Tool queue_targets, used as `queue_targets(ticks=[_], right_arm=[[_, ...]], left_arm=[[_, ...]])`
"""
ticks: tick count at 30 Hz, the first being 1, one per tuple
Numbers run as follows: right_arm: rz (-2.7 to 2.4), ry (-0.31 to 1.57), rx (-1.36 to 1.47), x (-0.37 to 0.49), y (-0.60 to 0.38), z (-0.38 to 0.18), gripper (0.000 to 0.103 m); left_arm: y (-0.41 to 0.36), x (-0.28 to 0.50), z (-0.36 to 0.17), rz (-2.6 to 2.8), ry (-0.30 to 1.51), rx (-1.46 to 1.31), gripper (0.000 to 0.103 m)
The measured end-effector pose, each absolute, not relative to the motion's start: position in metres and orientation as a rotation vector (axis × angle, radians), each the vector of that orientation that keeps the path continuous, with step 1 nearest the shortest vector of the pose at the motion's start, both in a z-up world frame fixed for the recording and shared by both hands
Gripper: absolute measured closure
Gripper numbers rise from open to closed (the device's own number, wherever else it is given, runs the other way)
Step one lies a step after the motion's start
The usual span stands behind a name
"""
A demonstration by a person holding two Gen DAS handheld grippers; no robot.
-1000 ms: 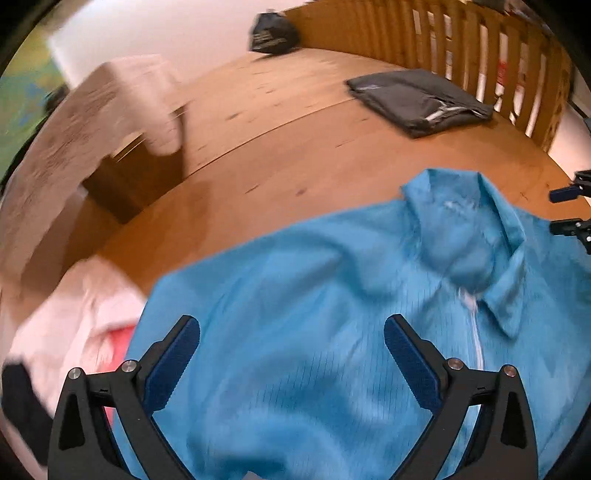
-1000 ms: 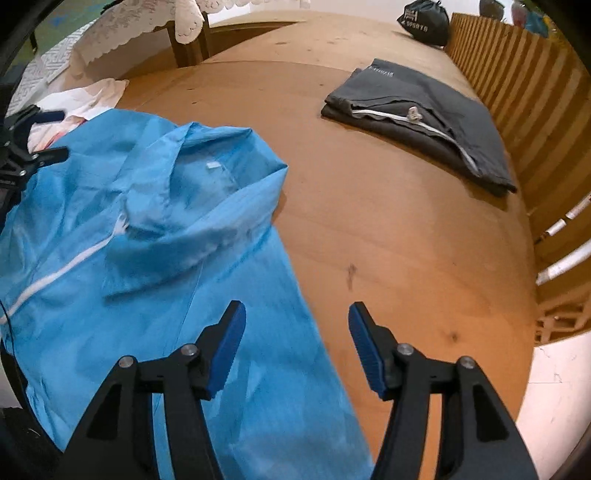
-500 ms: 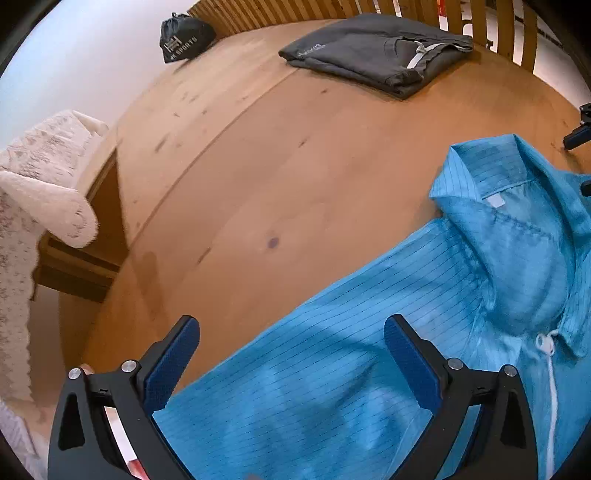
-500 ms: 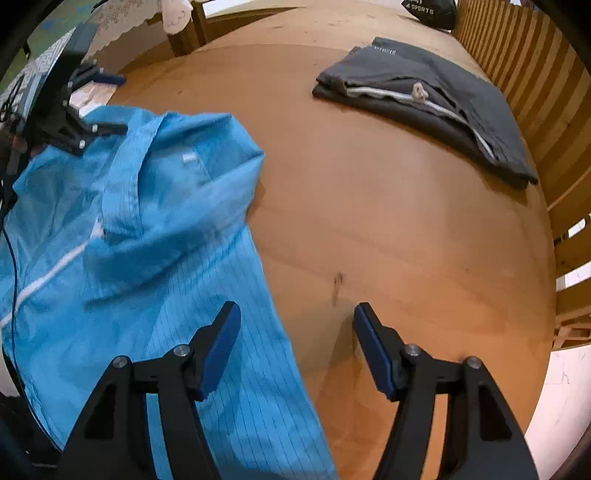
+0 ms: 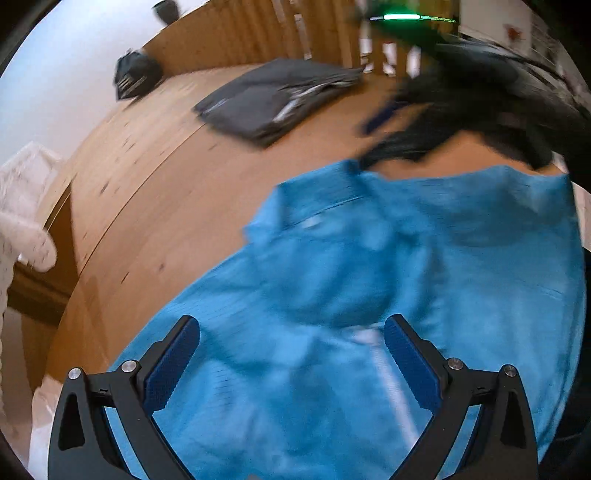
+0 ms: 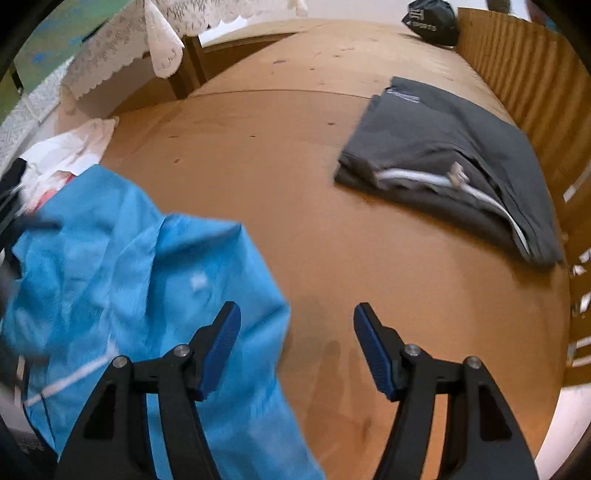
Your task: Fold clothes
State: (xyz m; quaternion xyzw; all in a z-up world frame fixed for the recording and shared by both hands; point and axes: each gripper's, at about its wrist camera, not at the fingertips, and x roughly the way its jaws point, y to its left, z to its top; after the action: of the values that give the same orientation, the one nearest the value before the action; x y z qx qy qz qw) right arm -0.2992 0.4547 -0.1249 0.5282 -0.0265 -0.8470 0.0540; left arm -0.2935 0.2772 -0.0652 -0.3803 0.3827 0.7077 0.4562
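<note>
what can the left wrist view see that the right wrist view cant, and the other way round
Only the left wrist view: the left claw, open above the shirt, and the blurred right claw at the shirt's far edge.

Only the right wrist view: the pile of white clothes beyond the shirt, and the right claw close up, open, with the shirt's edge under one pad and bare table under the other.

Both: the blue shirt, the folded grey garment, the black bag, the lace cloth and the wooden table.

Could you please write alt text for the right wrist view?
The right gripper hovers with open jaws over a wooden table, at the edge of a rumpled blue shirt. A folded grey garment lies farther back.
</note>
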Motion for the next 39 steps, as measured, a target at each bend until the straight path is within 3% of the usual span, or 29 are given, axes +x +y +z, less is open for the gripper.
queue_targets(ticks=[6,9,12,18,19,20,21,23,29,32,37,38,39], right_arm=[[-2.533,0.032,1.653,-0.327,0.441,-0.142,0.040],[-2.602,0.015,1.518,-0.315,0.437,-0.126,0.040],[-2.633,0.205,1.543,-0.313,0.430,-0.126,0.040],[-2.522,0.106,1.615,-0.320,0.434,-0.143,0.041],[-2.525,0.104,1.606,-0.319,0.434,-0.142,0.043],[-2.527,0.103,1.596,-0.318,0.433,-0.141,0.050],[-2.530,0.102,1.587,-0.316,0.433,-0.140,0.064],[-2.503,0.041,1.558,-0.310,0.435,-0.134,0.076],[-2.519,0.073,1.487,-0.281,0.426,-0.121,0.077],[-2.549,0.066,1.452,-0.264,0.426,-0.116,0.089],[-2.515,0.076,1.426,-0.229,0.421,-0.115,0.089],[-2.515,0.077,1.439,-0.226,0.421,-0.118,0.089],[-2.515,0.078,1.453,-0.224,0.421,-0.121,0.089]], left_arm=[[0.279,-0.290,-0.071,1.754,0.986,-0.958,0.002],[0.281,-0.300,-0.078,1.784,1.004,-0.990,0.002],[0.284,-0.304,-0.088,1.779,1.008,-1.002,0.002],[0.288,-0.315,-0.095,1.779,0.942,-1.025,0.002],[0.289,-0.317,-0.096,1.789,0.939,-1.028,0.002],[0.290,-0.318,-0.096,1.794,0.938,-1.027,0.002],[0.291,-0.320,-0.097,1.798,0.938,-1.027,0.002],[0.292,-0.326,-0.097,1.798,0.919,-1.031,0.002],[0.303,-0.360,-0.093,1.802,0.766,-1.115,0.002],[0.314,-0.376,-0.099,1.777,0.703,-1.184,0.002],[0.331,-0.385,-0.113,1.744,0.661,-1.246,0.003],[0.332,-0.381,-0.113,1.737,0.671,-1.232,0.004],[0.334,-0.377,-0.114,1.730,0.681,-1.217,0.013]])
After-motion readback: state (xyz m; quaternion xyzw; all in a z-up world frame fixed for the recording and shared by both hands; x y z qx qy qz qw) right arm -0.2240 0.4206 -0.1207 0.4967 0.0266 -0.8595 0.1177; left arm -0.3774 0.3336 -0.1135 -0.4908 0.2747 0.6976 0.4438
